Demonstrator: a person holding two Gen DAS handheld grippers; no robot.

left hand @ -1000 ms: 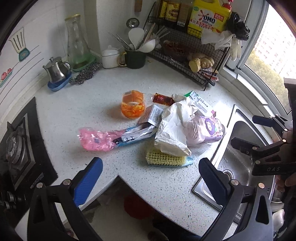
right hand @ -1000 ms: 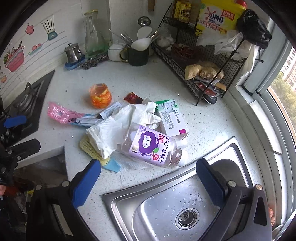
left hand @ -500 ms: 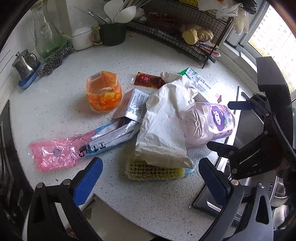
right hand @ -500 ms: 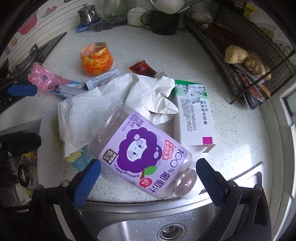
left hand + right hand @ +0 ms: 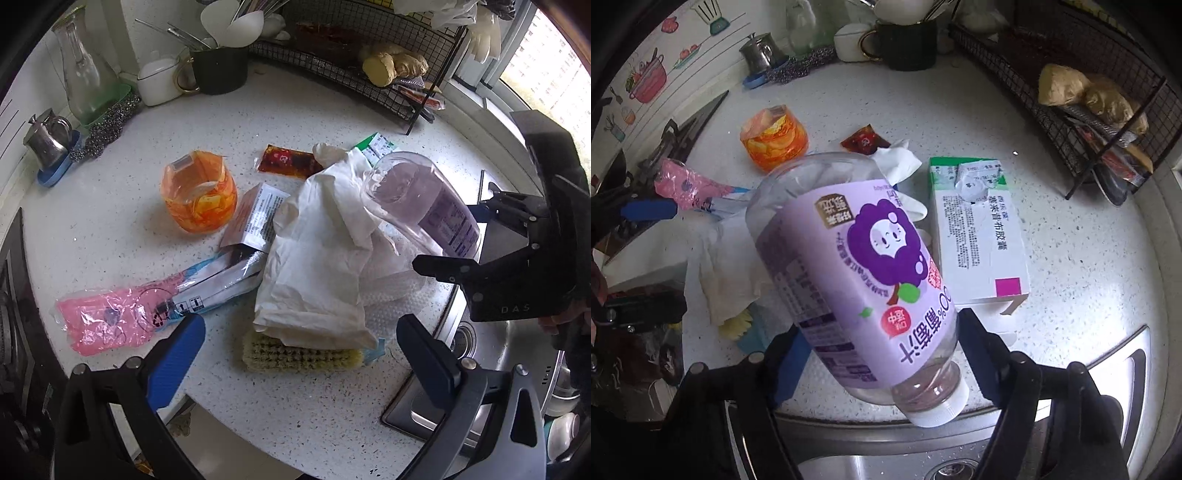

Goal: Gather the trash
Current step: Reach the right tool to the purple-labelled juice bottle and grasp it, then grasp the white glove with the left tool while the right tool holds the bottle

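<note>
The right claw (image 5: 879, 347) squeezes the purple juice bottle (image 5: 857, 273) near its cap, tipped up above the counter (image 5: 1089, 266), likely to carry it away. The left claw (image 5: 299, 354) waits wide open, holding nothing, near the brush (image 5: 301, 356).

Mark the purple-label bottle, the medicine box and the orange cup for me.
purple-label bottle (image 5: 871, 258): right wrist view, on the grape cartoon label.
medicine box (image 5: 979, 229): right wrist view, on its white printed top face.
orange cup (image 5: 201, 199): left wrist view, on its front wall.
</note>
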